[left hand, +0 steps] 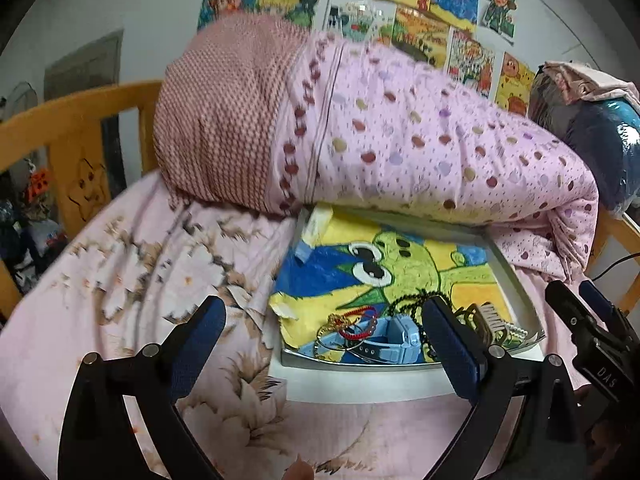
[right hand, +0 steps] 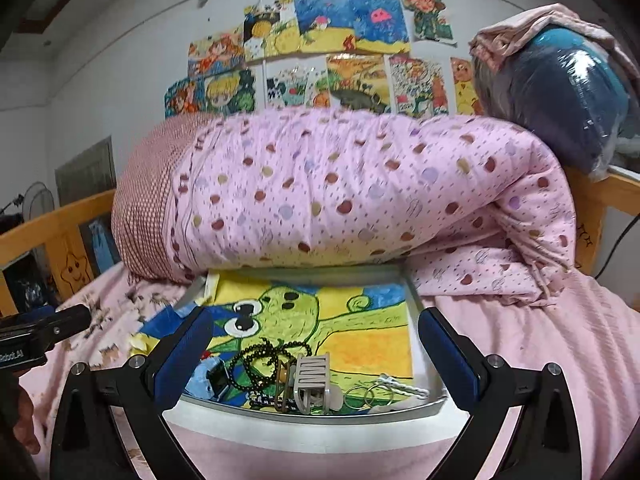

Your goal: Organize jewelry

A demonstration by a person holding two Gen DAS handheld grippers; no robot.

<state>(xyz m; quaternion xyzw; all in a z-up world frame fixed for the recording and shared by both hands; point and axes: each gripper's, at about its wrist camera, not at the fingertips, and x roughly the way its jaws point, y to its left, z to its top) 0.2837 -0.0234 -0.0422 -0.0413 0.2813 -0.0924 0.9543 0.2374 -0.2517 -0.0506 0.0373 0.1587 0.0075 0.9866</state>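
A white-framed tray (left hand: 352, 384) (right hand: 320, 432) lined with a cartoon drawing lies on the bed. At its near edge lies a pile of jewelry: a light blue watch (left hand: 384, 344) (right hand: 208, 380), red and gold bracelets (left hand: 352, 326), a black bead necklace (right hand: 264, 356), a grey hair claw (right hand: 314, 380), thin rings (right hand: 362, 394) and a white beaded piece (right hand: 404, 386). My left gripper (left hand: 324, 336) is open and empty, just short of the tray's left corner. My right gripper (right hand: 316, 344) is open and empty, over the tray's near edge. The right gripper also shows in the left view (left hand: 588, 328).
A rolled pink dotted quilt (left hand: 380, 132) (right hand: 340, 192) lies across the tray's far edge. A wrapped blue bundle (right hand: 560, 96) sits at the right. A wooden bed rail (left hand: 80, 128) runs along the left. Flowered pink sheet (left hand: 140, 264) surrounds the tray.
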